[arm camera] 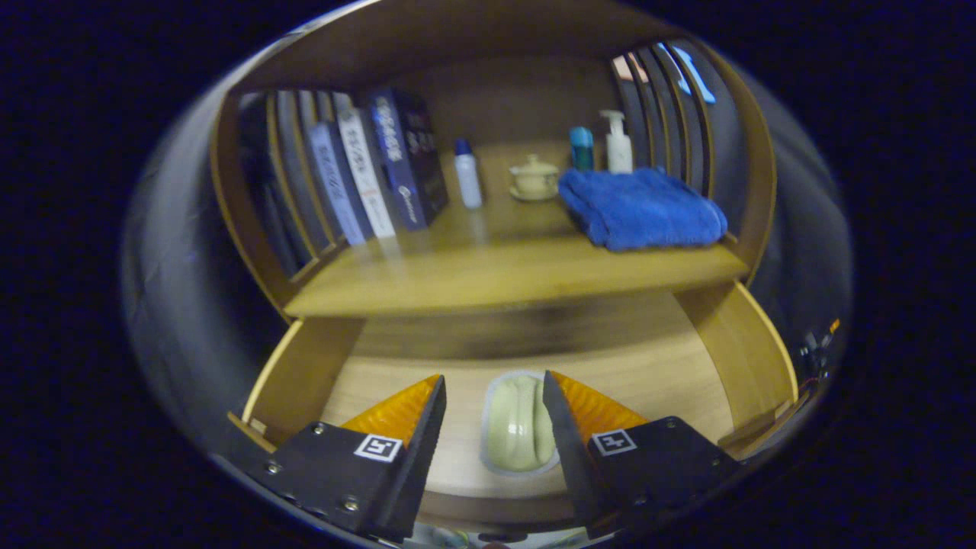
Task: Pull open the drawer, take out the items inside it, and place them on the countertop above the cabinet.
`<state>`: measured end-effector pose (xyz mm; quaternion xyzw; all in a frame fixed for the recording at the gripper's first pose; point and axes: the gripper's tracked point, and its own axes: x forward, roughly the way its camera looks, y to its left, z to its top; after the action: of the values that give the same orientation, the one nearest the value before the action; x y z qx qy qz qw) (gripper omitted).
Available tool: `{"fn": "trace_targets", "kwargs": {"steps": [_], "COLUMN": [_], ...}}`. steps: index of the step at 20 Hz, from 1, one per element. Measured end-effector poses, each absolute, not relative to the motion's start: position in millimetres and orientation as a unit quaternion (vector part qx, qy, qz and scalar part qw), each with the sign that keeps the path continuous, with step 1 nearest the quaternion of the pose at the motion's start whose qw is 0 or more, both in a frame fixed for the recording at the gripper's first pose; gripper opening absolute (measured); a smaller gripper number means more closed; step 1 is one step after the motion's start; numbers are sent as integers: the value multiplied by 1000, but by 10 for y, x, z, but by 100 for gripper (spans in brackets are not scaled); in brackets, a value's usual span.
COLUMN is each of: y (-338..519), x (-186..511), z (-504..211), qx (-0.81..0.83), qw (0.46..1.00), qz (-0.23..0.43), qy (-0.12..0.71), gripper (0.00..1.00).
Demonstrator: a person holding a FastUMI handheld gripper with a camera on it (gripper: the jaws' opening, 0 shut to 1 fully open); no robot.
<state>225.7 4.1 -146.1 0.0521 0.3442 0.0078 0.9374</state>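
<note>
- The hand-held gripper (494, 396) is spread wide and pinches nothing. It hangs over the open drawer (755, 358).
- A pale soap bar in its wrapper (521, 424) lies flat on the drawer floor, right between the two fingers. It sits nearer the finger at 3 o'clock. I cannot tell if that finger touches it.
- The drawer is pulled out, so the step now looks like grabbing the soap bar. Next, the fingers likely need to go lower and squeeze both sides, then lift it up.
- Further on, at 12 o'clock, is the desk (488, 274) where it should go. The front part is bare.
- At the back stand books (381, 168), a small bottle (467, 174), a cup (534, 179), a pump bottle (618, 142) and a folded blue towel (644, 207).
</note>
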Motion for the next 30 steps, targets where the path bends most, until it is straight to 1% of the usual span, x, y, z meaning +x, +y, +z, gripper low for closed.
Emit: {"fn": "trace_targets", "kwargs": {"steps": [4, 5, 6, 7, 8, 9, 10, 12, 14, 20, 25, 30], "y": [-66, -64, 3, 106, 145, 144, 194, 234, 315, 461, 487, 530], "x": [2280, 2277, 2242, 2159, 2072, 2097, 2167, 2149, 2139, 2113, 2120, 2130], "z": [-1781, -1891, -1896, -1905, -1933, -1813, -1942, -1908, -1817, -1313, -873, -473], "qx": [65, 70, 97, 111, 117, 120, 104, 82, 99, 90, 76, 77], "qw": [910, 903, 895, 886, 885, 890, 899, 909, 913, 946, 966, 973], "qz": [-16, -10, -1, 23, 46, 58, 68, 92, 107, 144, 154, 154], "qy": [409, 424, 436, 450, 447, 436, 419, 399, 382, 275, 195, 155], "gripper": [75, 76, 56, 37, 18, 15, 12, 12, 12, 12, 12, 12]}}
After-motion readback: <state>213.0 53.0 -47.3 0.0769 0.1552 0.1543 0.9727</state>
